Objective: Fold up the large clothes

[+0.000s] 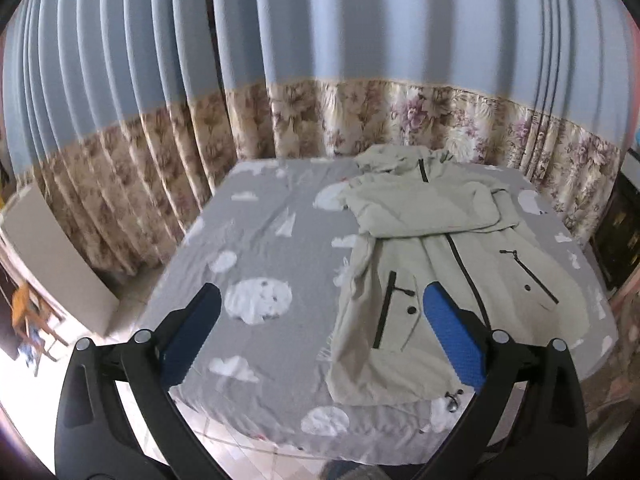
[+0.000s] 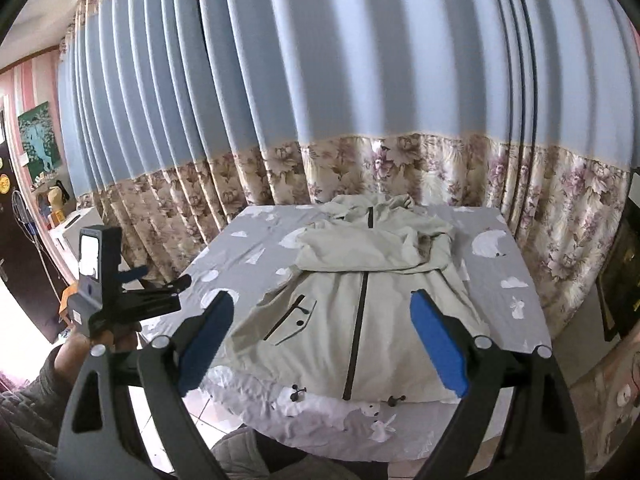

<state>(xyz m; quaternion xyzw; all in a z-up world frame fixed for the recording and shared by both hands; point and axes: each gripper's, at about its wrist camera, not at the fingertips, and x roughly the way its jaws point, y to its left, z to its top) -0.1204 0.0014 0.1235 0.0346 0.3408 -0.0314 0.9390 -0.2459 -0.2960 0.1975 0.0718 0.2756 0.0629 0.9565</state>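
Jacket (image 2: 360,304) lies front-up on the bed (image 1: 256,248), zip closed, hem toward the camera edge, hood end toward the curtain (image 1: 320,40). It sits on the right half of the bed in the left wrist view, roughly centred in the right wrist view.

Progress, as judged: early-to-mid. Both sleeves look already folded across the chest, one over the other, forming a band across the upper body. The lower body panel is flat and unfolded; hem toggles hang at the bed edge. Left to do, probably: side folds and/or bringing hem up to the shoulders, plus tucking the hood.

Left gripper (image 1: 320,336): fingers spread wide, nothing between them, hovering above the near-left part of the bed, clear of fabric. In the right wrist view the left gripper (image 2: 160,284) sits off to the left, held level by the left hand (image 2: 86,344).

Right gripper (image 2: 322,344): also spread wide and empty, above the hem, pointing along the zip line. No contact with the jacket from either tool.
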